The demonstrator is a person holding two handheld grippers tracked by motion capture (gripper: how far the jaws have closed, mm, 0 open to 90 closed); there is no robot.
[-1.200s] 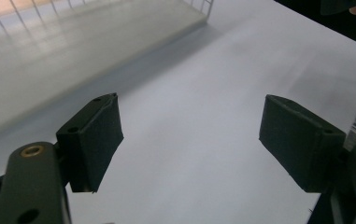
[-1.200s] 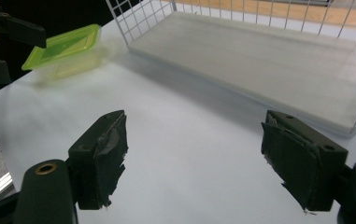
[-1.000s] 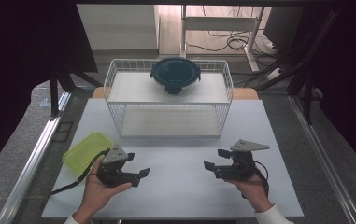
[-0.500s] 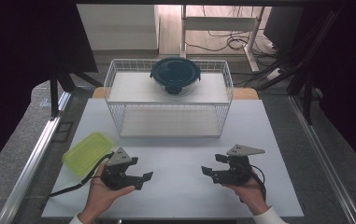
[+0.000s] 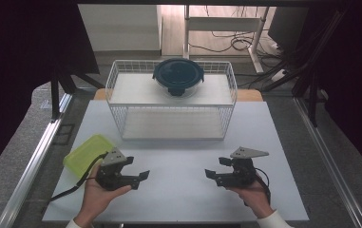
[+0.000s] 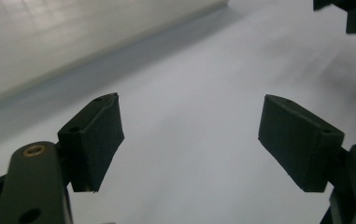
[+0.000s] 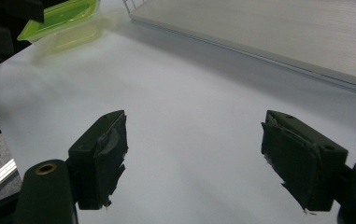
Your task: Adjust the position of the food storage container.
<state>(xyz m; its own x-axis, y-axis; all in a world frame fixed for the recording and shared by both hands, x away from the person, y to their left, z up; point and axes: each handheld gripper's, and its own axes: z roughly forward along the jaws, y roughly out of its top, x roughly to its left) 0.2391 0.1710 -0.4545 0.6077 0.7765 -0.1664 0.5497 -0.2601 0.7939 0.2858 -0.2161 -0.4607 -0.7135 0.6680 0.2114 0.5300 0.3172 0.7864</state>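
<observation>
- The left claw (image 5: 138, 176) is sitting low over the white bench (image 5: 178, 190) at about seven o'clock, its jaws standing wide apart with nothing between them; in the left gripper view its black pads (image 6: 94, 140) are framing only bare white surface.
- Compared with a second ago, this claw is sitting farther from the translucent lime-green lidded plastic container (image 5: 87, 153) and nearer the bench's middle, so the container is now lying behind it at about eight o'clock, just beside the person's left hand (image 5: 95, 194) but untouched.
- The right claw (image 5: 213, 176) is hovering at about five o'clock, also spread open and empty, having slipped slightly down and inward over the same second; its worn pads (image 7: 102, 156) are pointing toward the green container (image 7: 61, 18) across the bench.
- The two claws are facing each other, well apart.
- The white wire basket rack (image 5: 171, 102) is standing at twelve o'clock with a round dark-blue lidded bowl (image 5: 178, 76) resting on its top shelf.
- Judging from this, no grasp is under way yet: both claws look settled and ready, and the green container appears to be the nearest thing to pick up.
</observation>
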